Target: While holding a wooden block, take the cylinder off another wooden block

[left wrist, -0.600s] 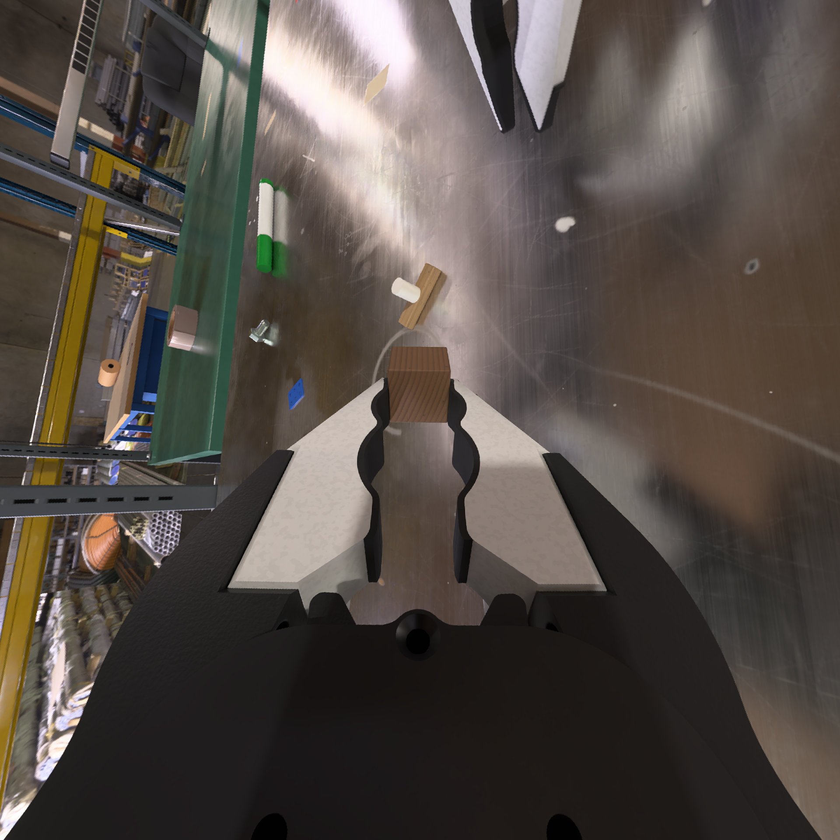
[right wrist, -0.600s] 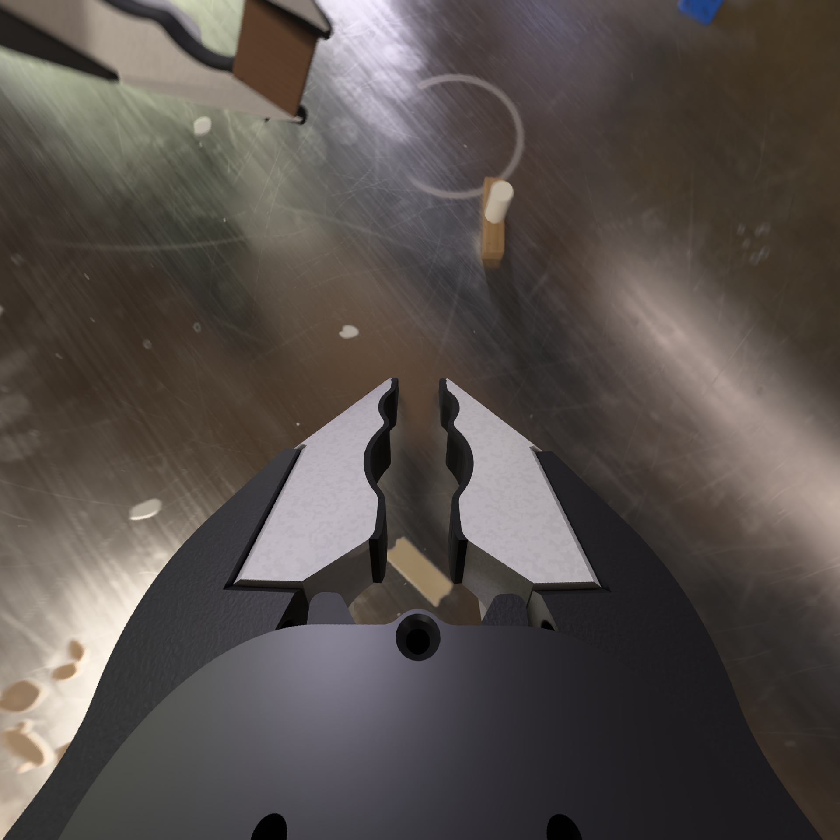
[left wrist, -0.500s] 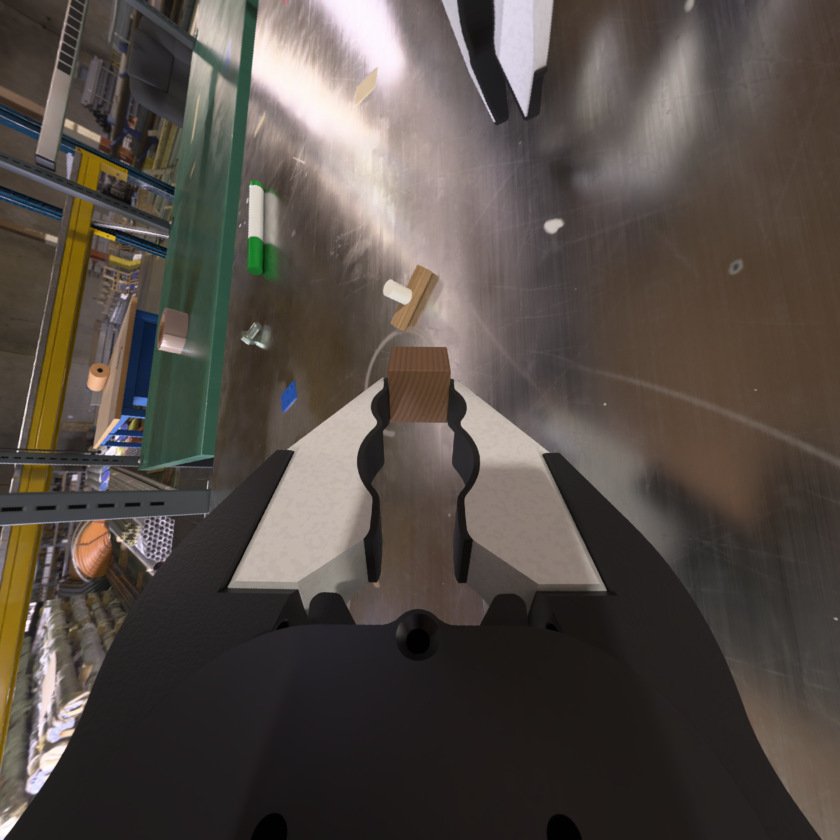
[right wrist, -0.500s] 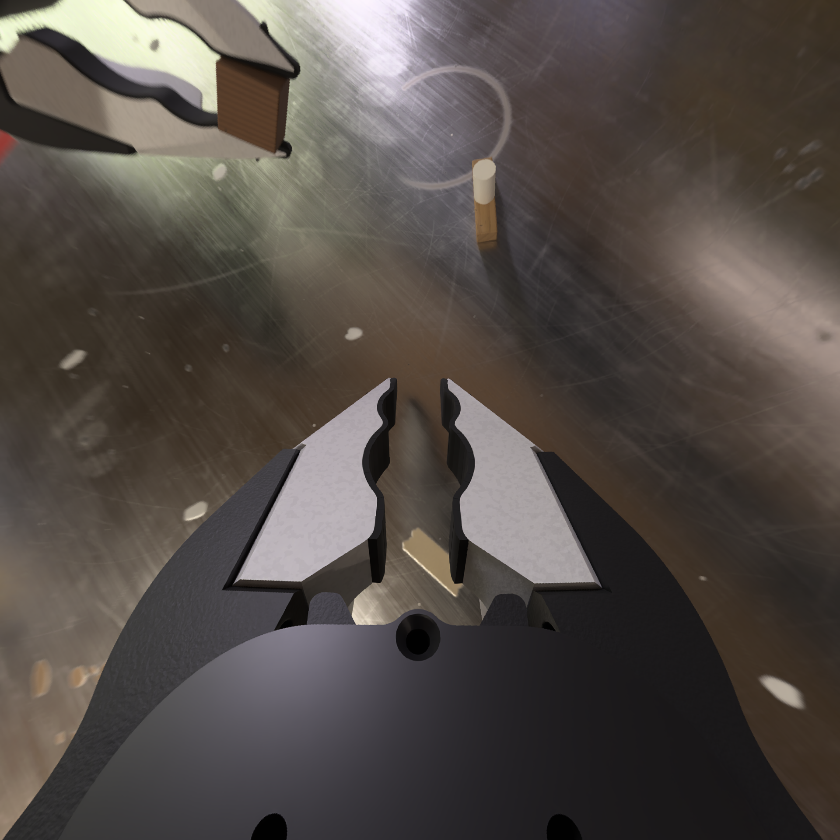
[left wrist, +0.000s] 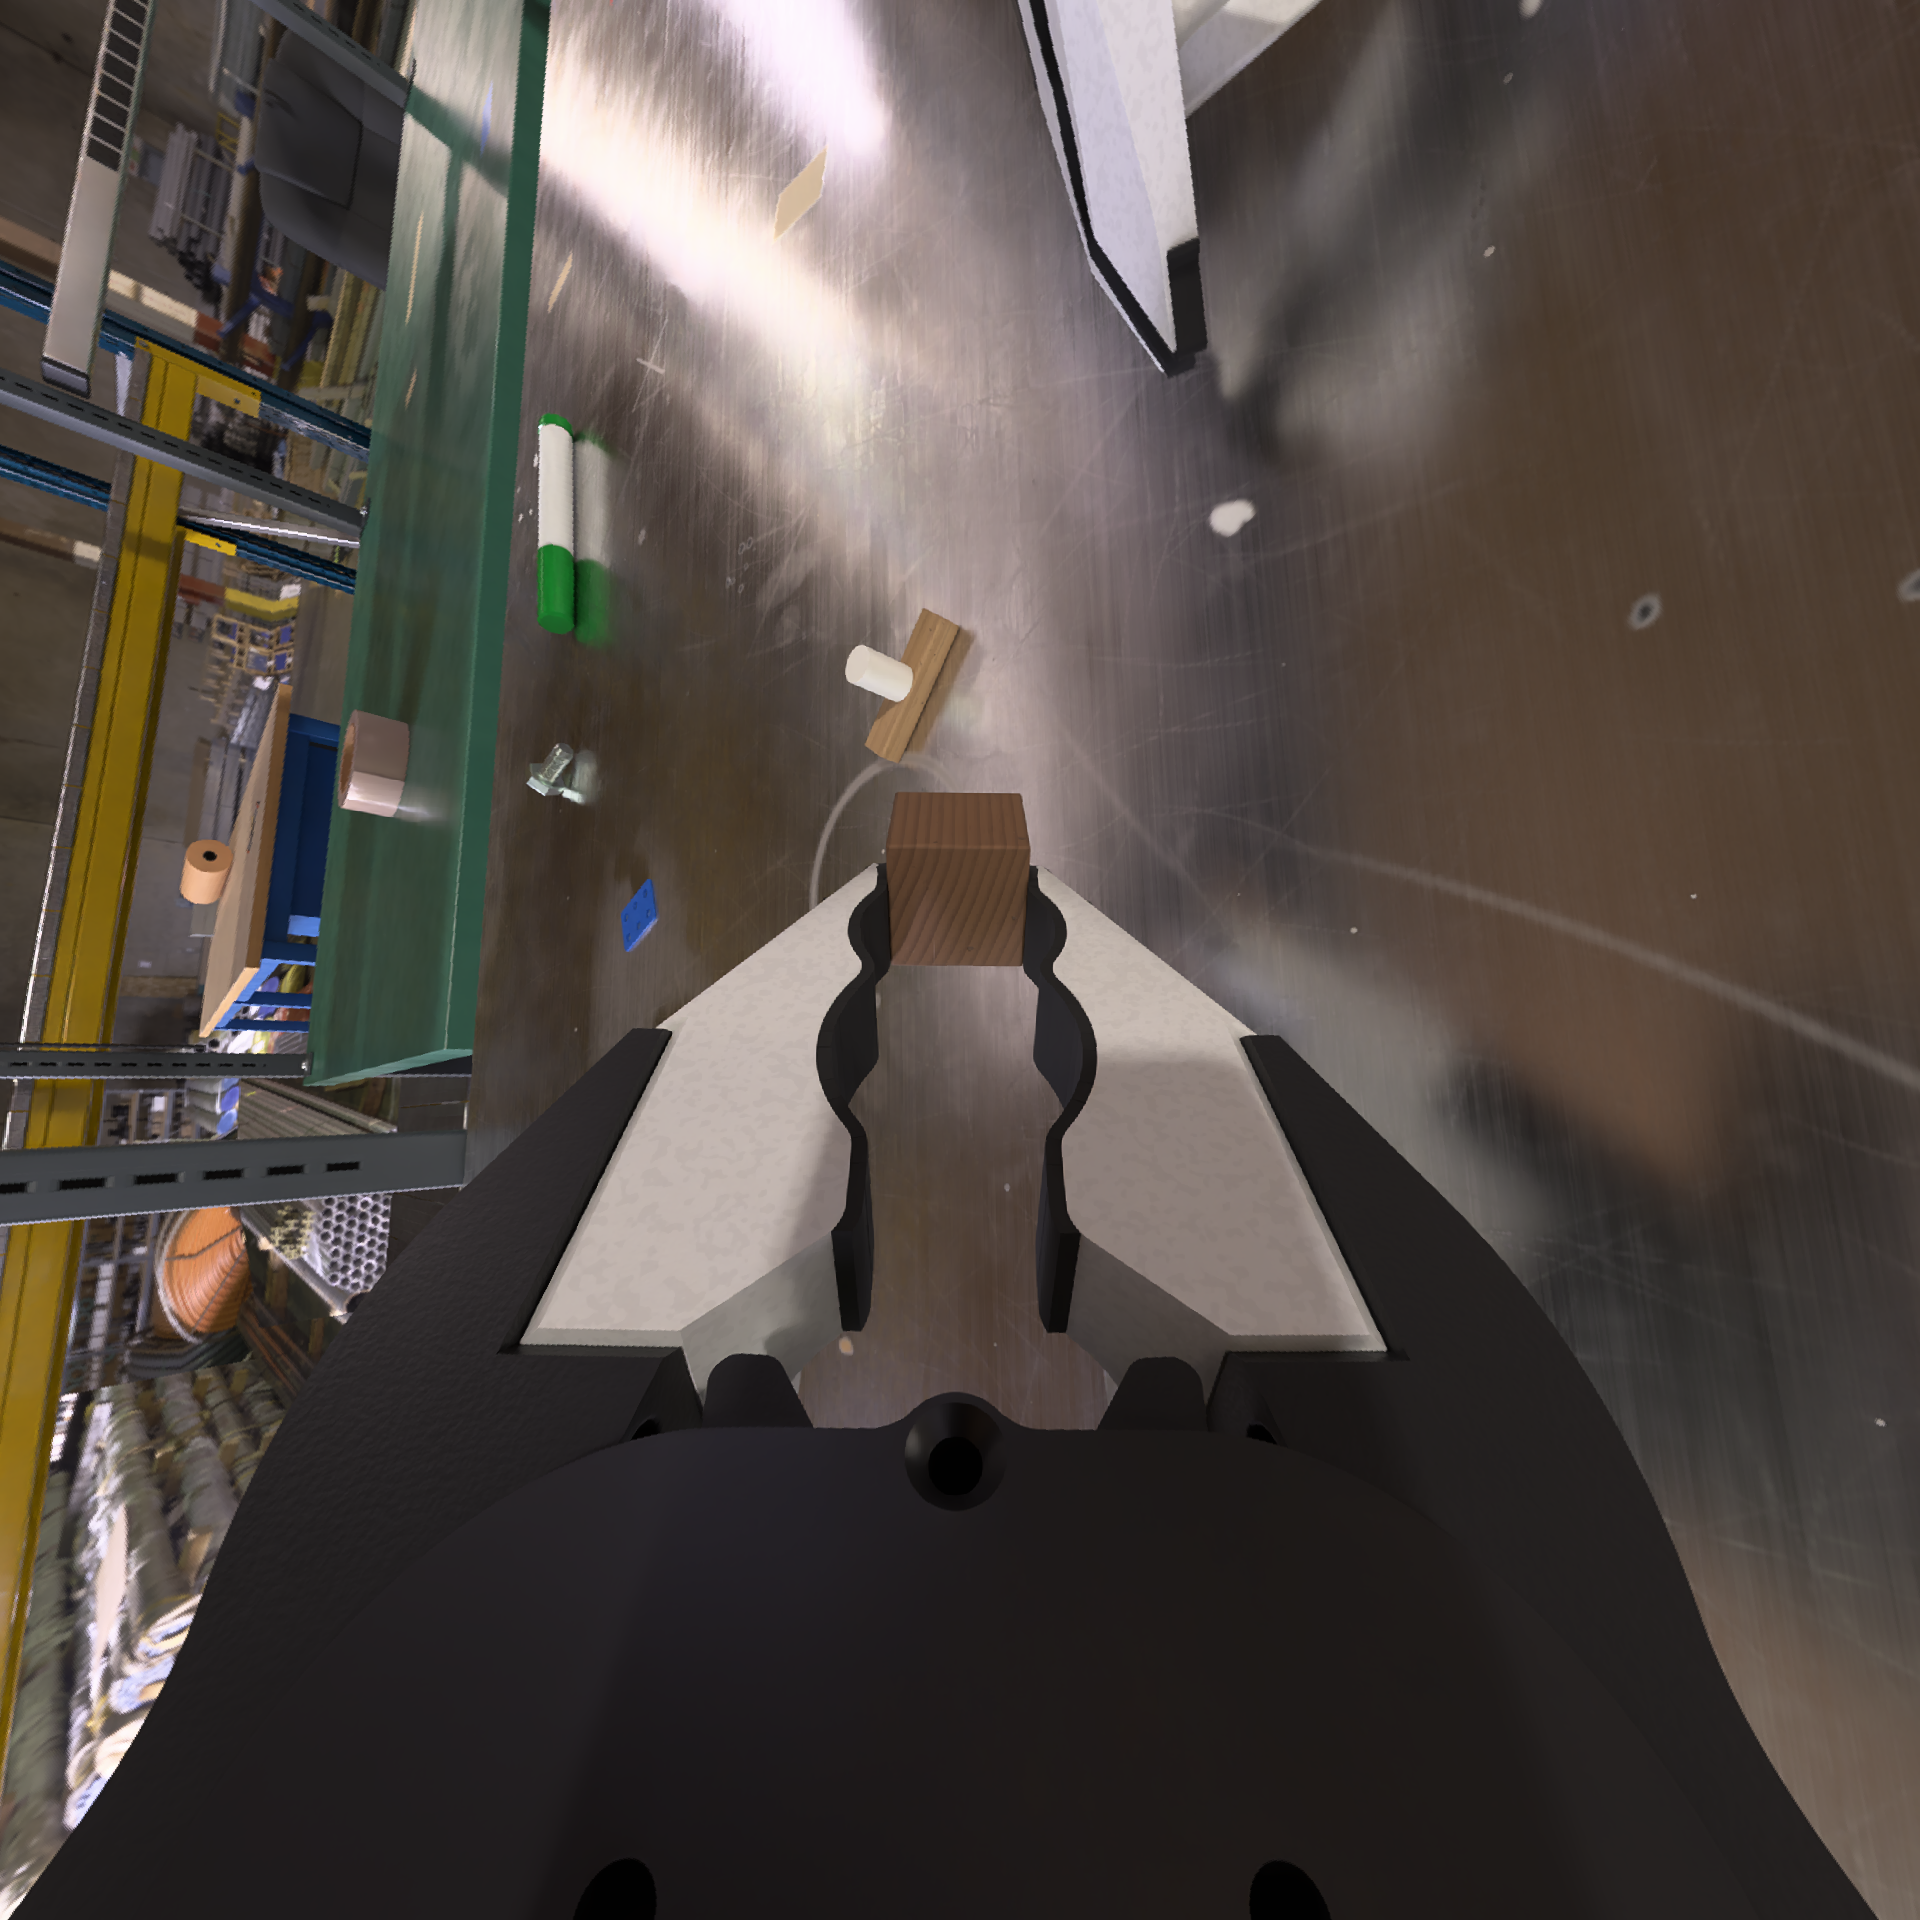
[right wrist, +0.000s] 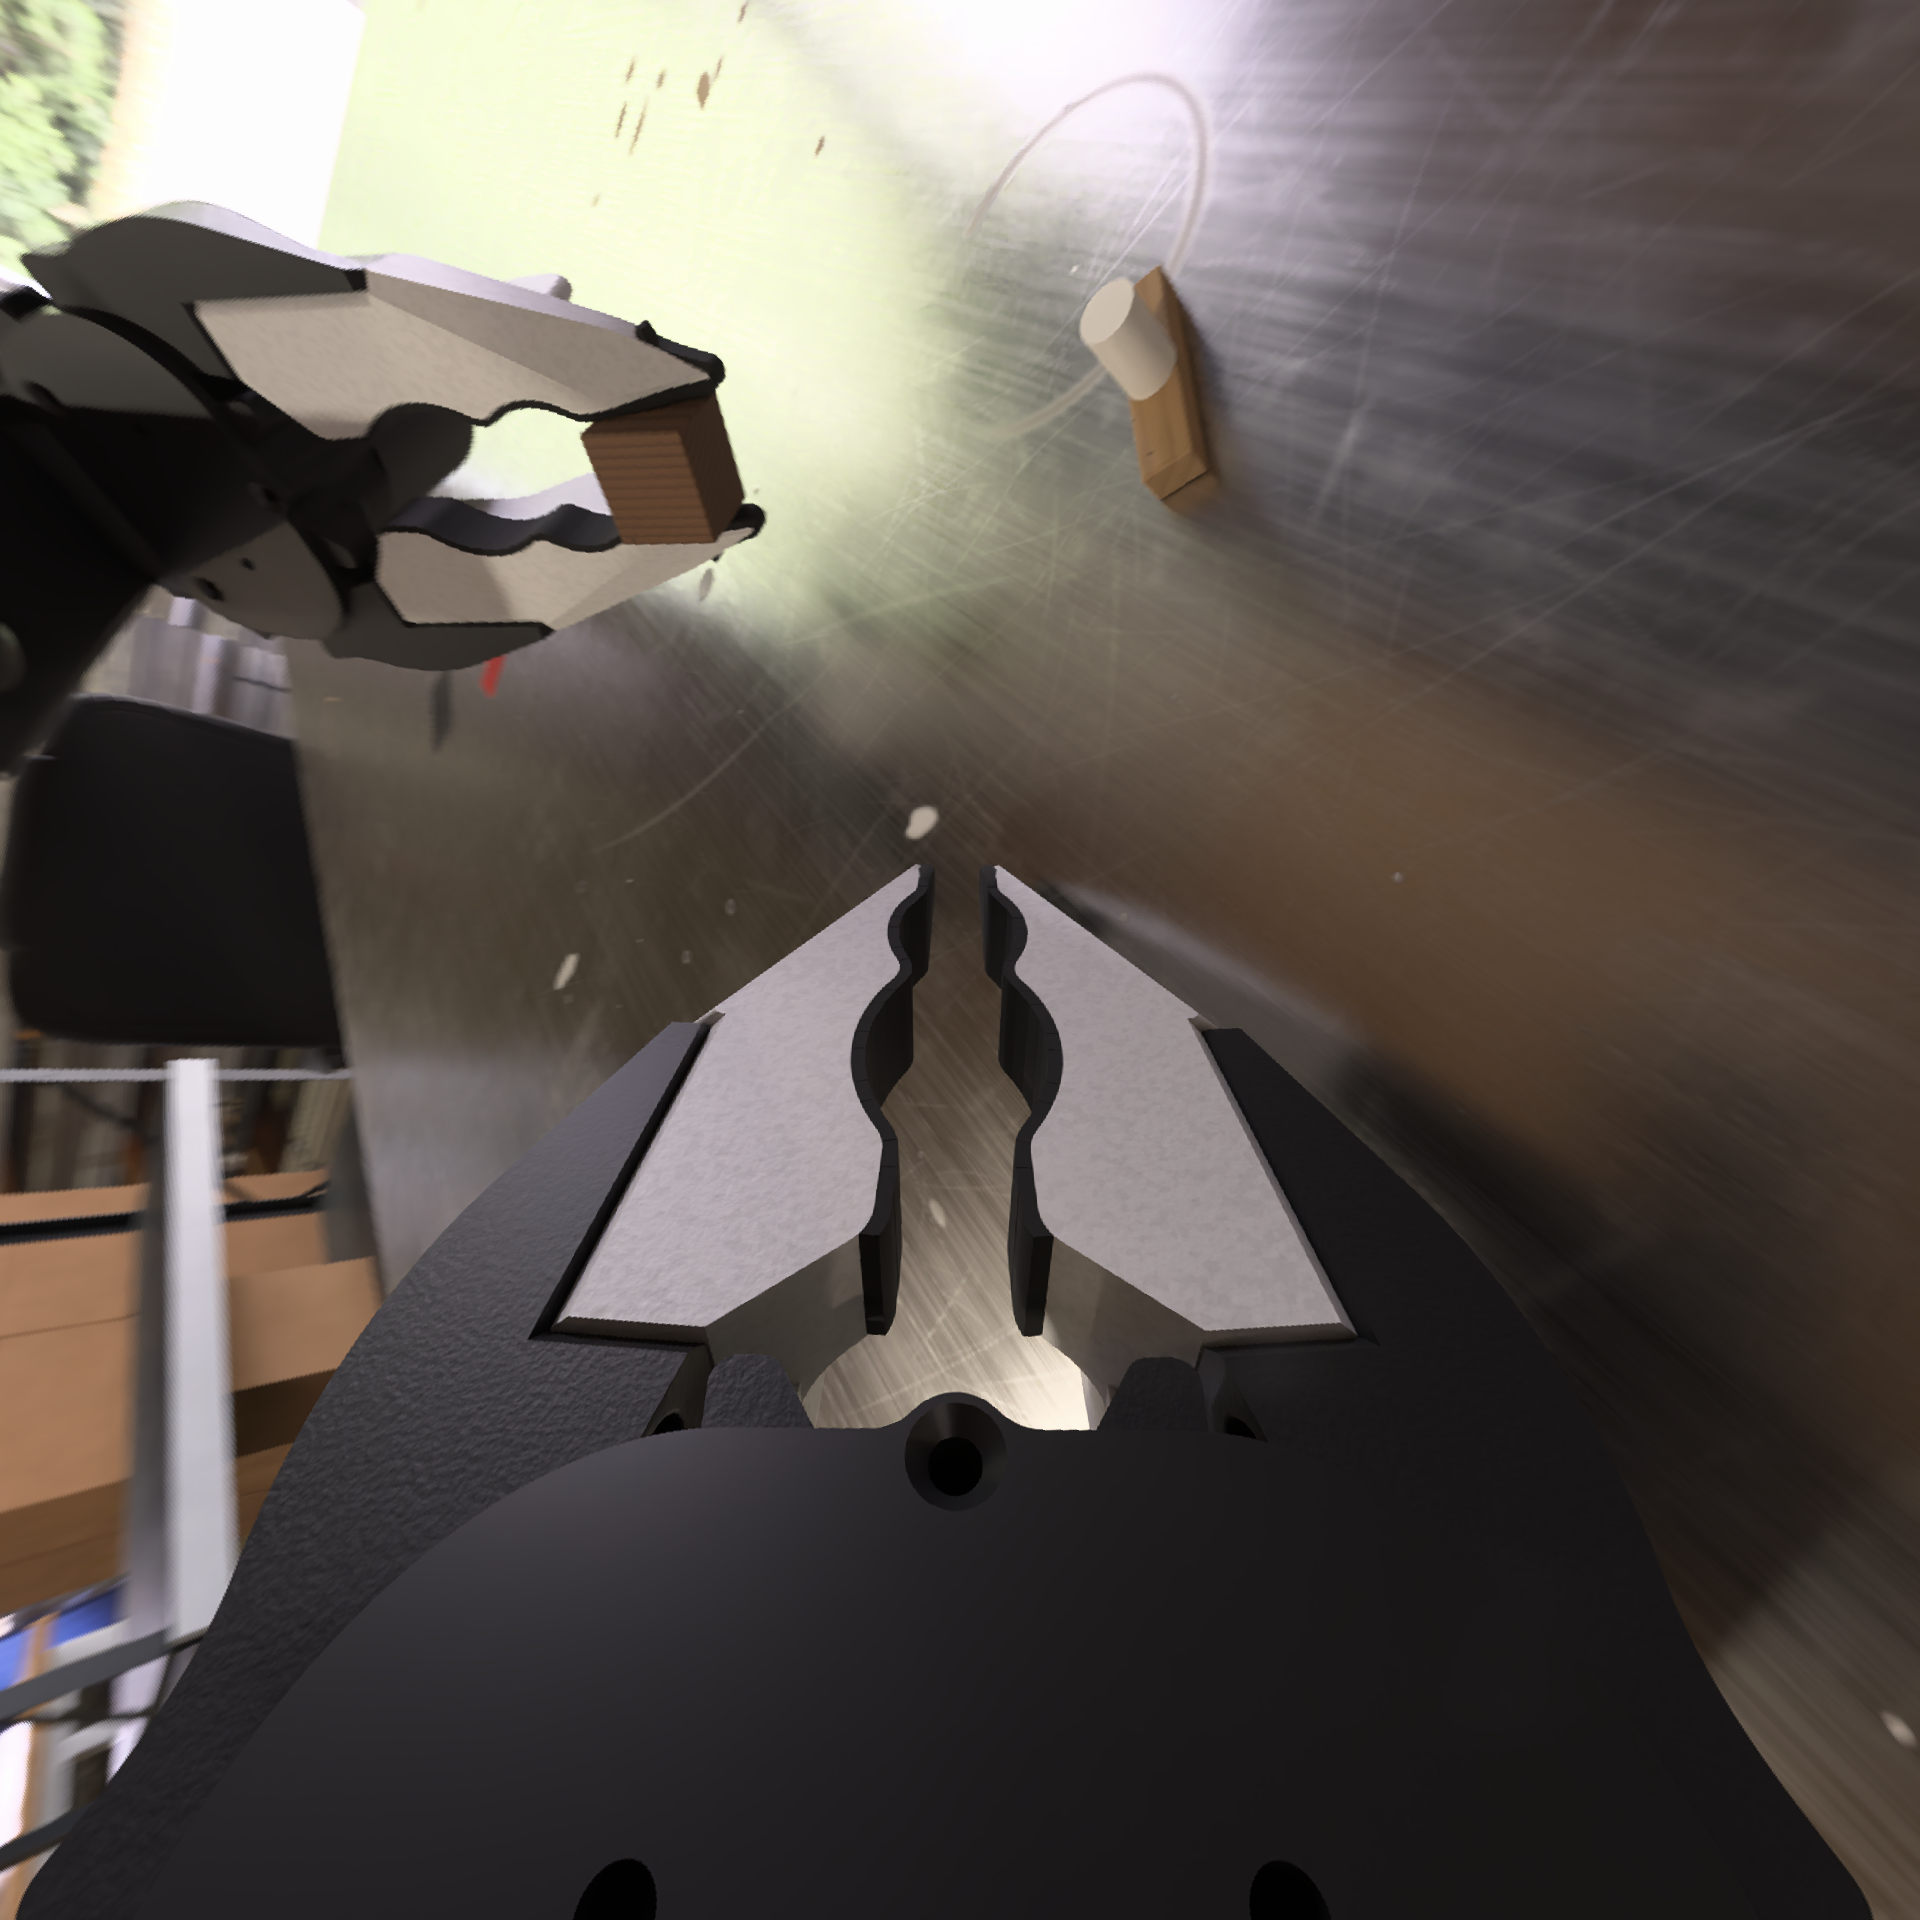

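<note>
**Empty claw lines up on the peg, ahead and to its right**

The left claw (left wrist: 956, 883) pinches a dark wooden cube (left wrist: 956, 878) at its tips, clear of the scratched steel bench (left wrist: 1455, 727). The right claw (right wrist: 956, 883) carries nothing — its fingers stand nearly together, a narrow slit between them.

The task's thing, a short cream cylinder (right wrist: 1127, 338), stands on a pale flat wooden block (right wrist: 1174, 400) that lies on the bench beside a faint chalk ring (right wrist: 1143, 156). From the right claw it lies well ahead and off to the right, well apart from the tips. Its long axis rises away from the block's broad face and, in that claw's view, leans toward the upper left, so the round end faces partly toward the camera.

From the left claw the same cylinder (left wrist: 878, 668) sits just beyond the held cube and slightly left — likely the nearer claw, but it is occupied. The lift therefore falls to the right claw, which would probably need to spread wider and swing right so its fingers close across the peg's sides, not its ends.
</note>
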Controlling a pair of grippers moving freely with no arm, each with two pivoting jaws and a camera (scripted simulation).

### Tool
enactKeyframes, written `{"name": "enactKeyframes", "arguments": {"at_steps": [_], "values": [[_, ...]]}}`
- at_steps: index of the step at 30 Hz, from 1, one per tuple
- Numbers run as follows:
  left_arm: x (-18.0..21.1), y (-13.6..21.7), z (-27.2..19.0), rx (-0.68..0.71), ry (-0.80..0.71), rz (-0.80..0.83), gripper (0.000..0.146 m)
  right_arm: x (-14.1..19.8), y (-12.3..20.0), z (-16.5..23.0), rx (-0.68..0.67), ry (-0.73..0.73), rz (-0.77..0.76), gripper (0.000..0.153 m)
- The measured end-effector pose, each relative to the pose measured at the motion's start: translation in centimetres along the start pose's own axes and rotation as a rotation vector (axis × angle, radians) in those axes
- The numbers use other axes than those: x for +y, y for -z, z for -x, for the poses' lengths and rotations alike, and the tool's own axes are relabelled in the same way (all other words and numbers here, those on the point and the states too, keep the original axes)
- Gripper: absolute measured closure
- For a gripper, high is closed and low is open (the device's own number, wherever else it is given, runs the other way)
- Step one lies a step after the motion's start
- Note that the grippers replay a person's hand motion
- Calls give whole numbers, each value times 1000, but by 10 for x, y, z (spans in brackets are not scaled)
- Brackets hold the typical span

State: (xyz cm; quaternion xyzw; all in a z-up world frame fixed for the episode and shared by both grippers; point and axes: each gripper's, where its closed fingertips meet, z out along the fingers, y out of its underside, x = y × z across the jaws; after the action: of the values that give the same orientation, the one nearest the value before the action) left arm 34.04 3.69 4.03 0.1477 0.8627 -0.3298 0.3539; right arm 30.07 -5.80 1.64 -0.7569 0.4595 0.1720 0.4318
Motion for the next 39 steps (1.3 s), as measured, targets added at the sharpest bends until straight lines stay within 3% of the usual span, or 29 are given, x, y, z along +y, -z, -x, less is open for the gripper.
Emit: {"name": "enactKeyframes", "arguments": {"at_steps": [4,12,16,22,23,25,26,29,32,34,35,39], "values": [[1,-1,-1,4,-6,4,122,-1,-5,4,-78,-37,9,153],[10,2,1,-12,-57,31,122,-13,3,-2,170,138,-40,153],[14,7,7,-25,-43,38,122,-7,3,18,104,58,-116,129],[10,9,9,-36,-46,32,122,-5,-10,17,207,41,-215,112],[10,9,9,-38,-46,31,122,-6,-14,16,222,60,-208,116],[12,10,9,-47,-50,32,122,-6,-20,12,285,125,-171,148],[13,10,10,-53,-51,36,122,-6,-22,12,305,149,-159,153],[18,9,10,-66,-55,47,122,-7,-23,8,385,276,-90,153],[22,9,12,-79,-67,56,122,-19,-3,-13,654,495,8,153],[29,10,16,-79,-77,73,122,-32,7,-18,747,557,37,153],[34,12,19,-80,-79,85,122,-39,7,-16,737,555,36,151],[51,27,35,-59,-46,97,122,-70,-8,-10,648,503,-13,112]]}}
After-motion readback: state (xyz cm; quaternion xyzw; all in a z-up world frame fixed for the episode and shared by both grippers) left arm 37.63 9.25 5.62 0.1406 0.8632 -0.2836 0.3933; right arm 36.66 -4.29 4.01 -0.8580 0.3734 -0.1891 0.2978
